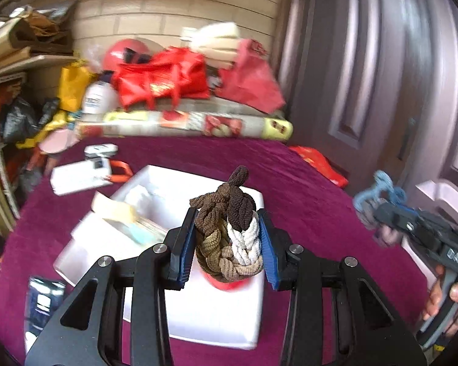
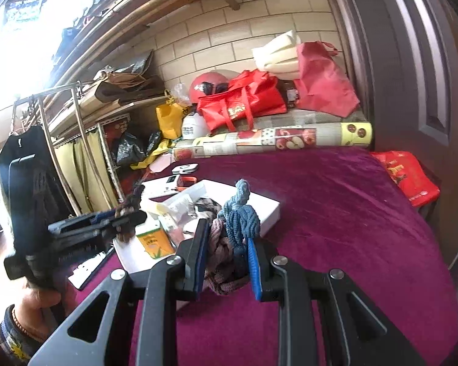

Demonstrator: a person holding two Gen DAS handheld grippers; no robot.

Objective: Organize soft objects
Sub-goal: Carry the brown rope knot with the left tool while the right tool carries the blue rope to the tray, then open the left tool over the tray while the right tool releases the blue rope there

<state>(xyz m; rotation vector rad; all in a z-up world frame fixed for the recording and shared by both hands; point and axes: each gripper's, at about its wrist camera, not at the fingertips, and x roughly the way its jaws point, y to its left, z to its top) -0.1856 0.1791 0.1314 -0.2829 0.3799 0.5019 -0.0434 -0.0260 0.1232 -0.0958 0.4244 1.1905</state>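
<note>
My left gripper [image 1: 227,235] is shut on a bundle of brown, tan and white braided hair ties [image 1: 229,228], held above a white box [image 1: 198,305] on the purple cloth. A red round thing [image 1: 229,283] shows just under the bundle. My right gripper [image 2: 226,241] is shut on a bundle of blue and mauve hair ties [image 2: 238,216], held above the purple cloth [image 2: 336,213] right of the white box [image 2: 268,210]. The right gripper also shows in the left wrist view [image 1: 378,201], the left gripper in the right wrist view [image 2: 128,213].
The white box holds a yellow-green carton [image 2: 154,239], packets and a cream block [image 1: 116,209]. White devices [image 1: 82,175] lie behind it. Red bags [image 2: 241,103] and a printed roll [image 2: 274,140] line the back. A door [image 2: 412,76] stands right, a rack [image 2: 76,140] left.
</note>
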